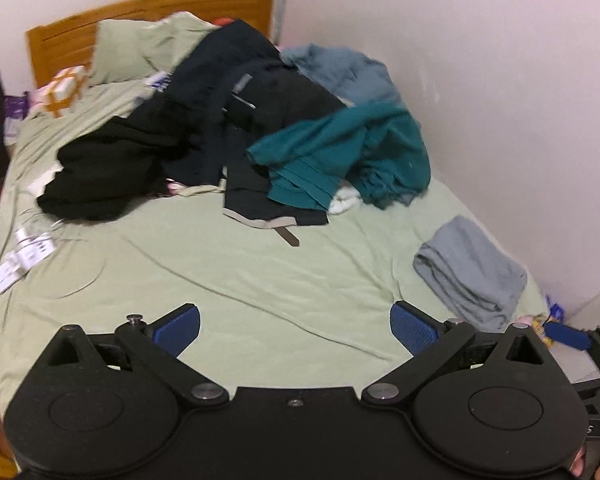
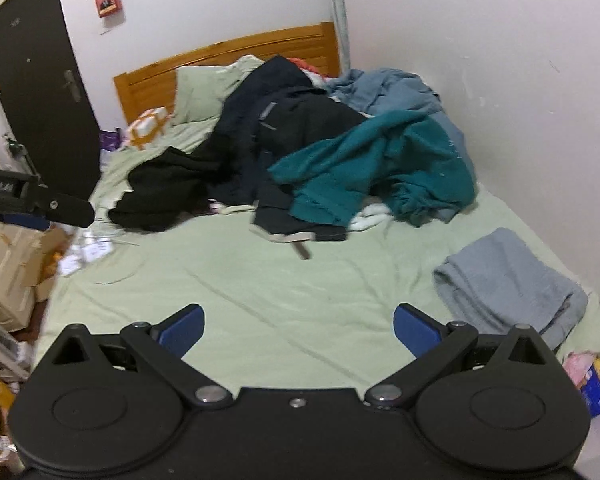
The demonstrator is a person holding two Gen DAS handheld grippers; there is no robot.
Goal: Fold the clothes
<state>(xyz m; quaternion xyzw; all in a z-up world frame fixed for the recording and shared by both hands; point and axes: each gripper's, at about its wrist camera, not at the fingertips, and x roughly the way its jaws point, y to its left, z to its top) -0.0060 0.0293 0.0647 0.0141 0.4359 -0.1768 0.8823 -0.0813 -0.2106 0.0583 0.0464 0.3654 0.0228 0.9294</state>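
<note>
Teal top at twelve o'clock, probably next; our left tool and right tool gape empty; we must reach forward.

No legible text (labels too blurred)

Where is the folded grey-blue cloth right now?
The folded grey-blue cloth lies alone on the right side of the bed, near the wall, in front of the teal garment on the clothes pile.
</note>
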